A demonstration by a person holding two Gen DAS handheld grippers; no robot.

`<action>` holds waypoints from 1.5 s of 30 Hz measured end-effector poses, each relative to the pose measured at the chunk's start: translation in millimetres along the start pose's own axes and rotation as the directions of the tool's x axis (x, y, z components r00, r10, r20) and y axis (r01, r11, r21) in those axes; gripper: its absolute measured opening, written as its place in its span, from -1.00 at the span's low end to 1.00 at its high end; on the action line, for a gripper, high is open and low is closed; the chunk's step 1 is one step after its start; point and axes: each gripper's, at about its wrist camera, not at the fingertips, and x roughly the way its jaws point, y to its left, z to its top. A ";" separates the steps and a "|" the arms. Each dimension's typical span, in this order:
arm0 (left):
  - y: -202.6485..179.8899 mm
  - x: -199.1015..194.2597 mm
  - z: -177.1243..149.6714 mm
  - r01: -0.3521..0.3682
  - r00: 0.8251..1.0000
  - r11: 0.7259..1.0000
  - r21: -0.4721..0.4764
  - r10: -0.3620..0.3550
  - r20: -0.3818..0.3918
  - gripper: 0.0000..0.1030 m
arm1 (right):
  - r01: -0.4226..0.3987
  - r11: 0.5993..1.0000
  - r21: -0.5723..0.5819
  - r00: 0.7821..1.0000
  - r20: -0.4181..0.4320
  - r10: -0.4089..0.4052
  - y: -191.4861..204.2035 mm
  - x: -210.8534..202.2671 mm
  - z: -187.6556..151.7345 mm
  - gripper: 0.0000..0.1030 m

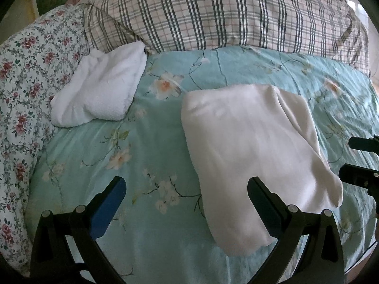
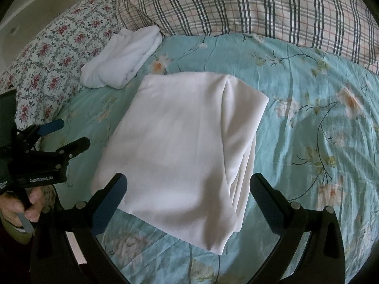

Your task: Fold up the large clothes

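Folding looks nearly done, judging by the layers. Left of the cream folded garment (image 2: 175,142), up against the floral pillow (image 1: 26,82): white fleece bundle (image 1: 99,87), already folded. Left gripper (image 1: 187,189), jaws apart, empty, beside the garment's left edge. Garment flat on the teal floral bedsheet (image 1: 154,142), stacked edges on its right. Right gripper (image 2: 188,184), jaws apart, over the near edge. Best pinched through every layer at both near corners, then lifted level to sit beside the bundle.
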 end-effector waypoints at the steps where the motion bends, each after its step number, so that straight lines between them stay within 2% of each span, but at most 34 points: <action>1: 0.4 1.0 0.4 -0.001 1.000 1.000 -0.002 0.001 -0.001 0.99 | -0.001 1.000 0.003 1.000 0.000 0.001 -0.4 0.6 0.4 1.00; 45: 2.6 3.6 4.4 0.001 1.000 1.000 -0.025 -0.001 -0.009 0.99 | 0.009 0.999 0.042 1.000 -0.009 -0.009 -14.4 11.1 0.0 1.00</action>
